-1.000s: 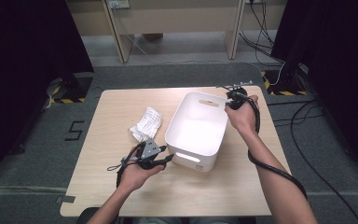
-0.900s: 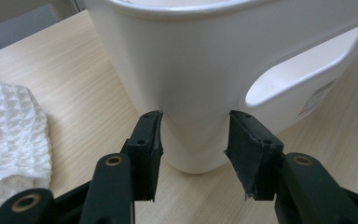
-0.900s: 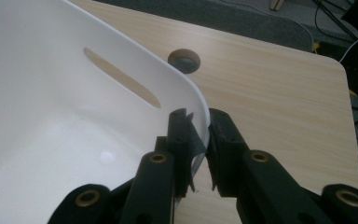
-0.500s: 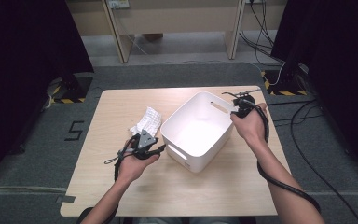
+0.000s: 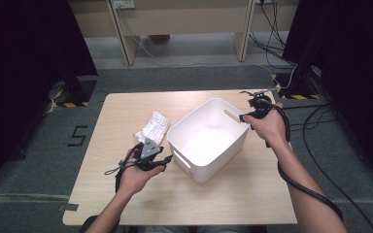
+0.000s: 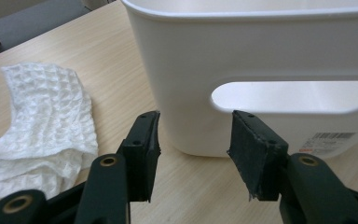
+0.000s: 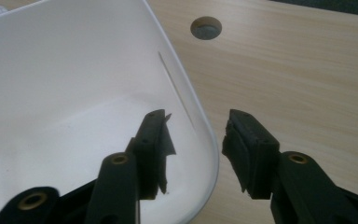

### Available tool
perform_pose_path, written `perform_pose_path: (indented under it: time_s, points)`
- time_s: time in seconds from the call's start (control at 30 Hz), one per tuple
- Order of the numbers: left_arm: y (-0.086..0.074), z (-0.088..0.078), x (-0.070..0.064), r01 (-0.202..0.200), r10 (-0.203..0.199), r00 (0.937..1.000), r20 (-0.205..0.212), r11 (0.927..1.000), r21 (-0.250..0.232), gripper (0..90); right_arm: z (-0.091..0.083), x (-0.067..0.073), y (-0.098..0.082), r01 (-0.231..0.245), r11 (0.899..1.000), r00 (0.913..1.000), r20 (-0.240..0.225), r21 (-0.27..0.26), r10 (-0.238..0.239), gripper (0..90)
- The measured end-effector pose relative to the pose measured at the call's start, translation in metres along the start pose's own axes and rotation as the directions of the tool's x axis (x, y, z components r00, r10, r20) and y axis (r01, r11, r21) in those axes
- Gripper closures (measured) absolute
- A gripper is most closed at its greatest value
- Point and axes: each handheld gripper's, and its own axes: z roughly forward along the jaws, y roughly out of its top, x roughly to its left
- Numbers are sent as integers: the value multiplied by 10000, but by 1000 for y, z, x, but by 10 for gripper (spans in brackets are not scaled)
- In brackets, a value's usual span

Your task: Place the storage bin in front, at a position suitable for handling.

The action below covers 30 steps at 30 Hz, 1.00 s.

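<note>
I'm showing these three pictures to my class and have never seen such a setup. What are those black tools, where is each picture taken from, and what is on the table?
A person holds a hand-held claw in each hand. The high view looks down on a wooden table; the other two come from cameras riding on each claw. On the table stand a white bin and a crumpled white cloth. The left claw faces the bin's handle slot. The right claw straddles the bin's rim. Both have just been opening, pads clear of the bin, so nothing is held.

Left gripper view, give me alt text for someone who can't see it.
A hand-held gripper with open black jaws faces the handle slot of a white plastic bin on a wooden table. A crumpled white waffle cloth lies left.
</note>
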Motion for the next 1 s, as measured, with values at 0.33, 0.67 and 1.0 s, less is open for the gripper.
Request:
perform_pose_path:
  time_s: [0.33, 0.67, 1.0]
  points:
    - [10, 14, 3, -48, 48, 10000, 64, 9999, 93, 556, 8, -2, -2, 721, 9955, 9967, 324, 609, -742, 834]
    - [20, 25, 30, 5, 14, 9983, -579, 9995, 314, 635, -11, 12, -21, 1030, 9886, 9947, -39, 1096, -1032, 811]
    - [22, 28, 50, 193, -149, 9956, -926, 9987, 471, 634, -32, 27, -39, 909, 9883, 9929, -870, 1221, -806, 682]
